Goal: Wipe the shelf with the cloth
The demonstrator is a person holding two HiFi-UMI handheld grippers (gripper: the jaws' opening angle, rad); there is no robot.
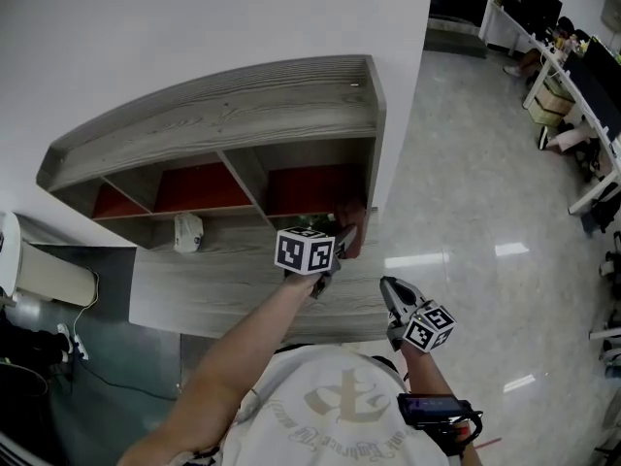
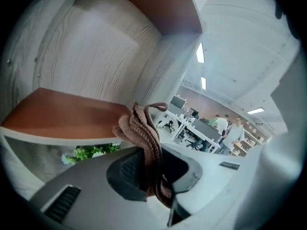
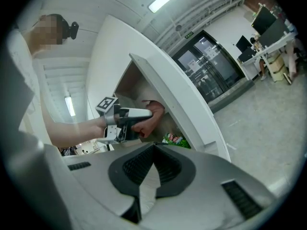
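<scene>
Looks down on a grey wooden shelf (image 1: 223, 115) with red back panels, at 12 o'clock in the head view. Pinches a bunched brown cloth (image 2: 144, 128) in the left claw (image 1: 335, 246), set inside the right-hand compartment near the middle of that view. Shows, in the left gripper view, the cloth at the end of a red-brown shelf board (image 2: 62, 114) lying toward 9 o'clock; cannot tell whether it touches. Holds the right claw (image 1: 395, 297) pressed together and empty, at 5 o'clock, well apart from the shelf.

Looks like an early wiping pass. To do it well: lay the cloth flat on the board, press lightly, and sweep from the back corner out to the front edge. Grip firmly so the bunch does not slip, and steer clear of the green item (image 2: 91, 152) below.
</scene>
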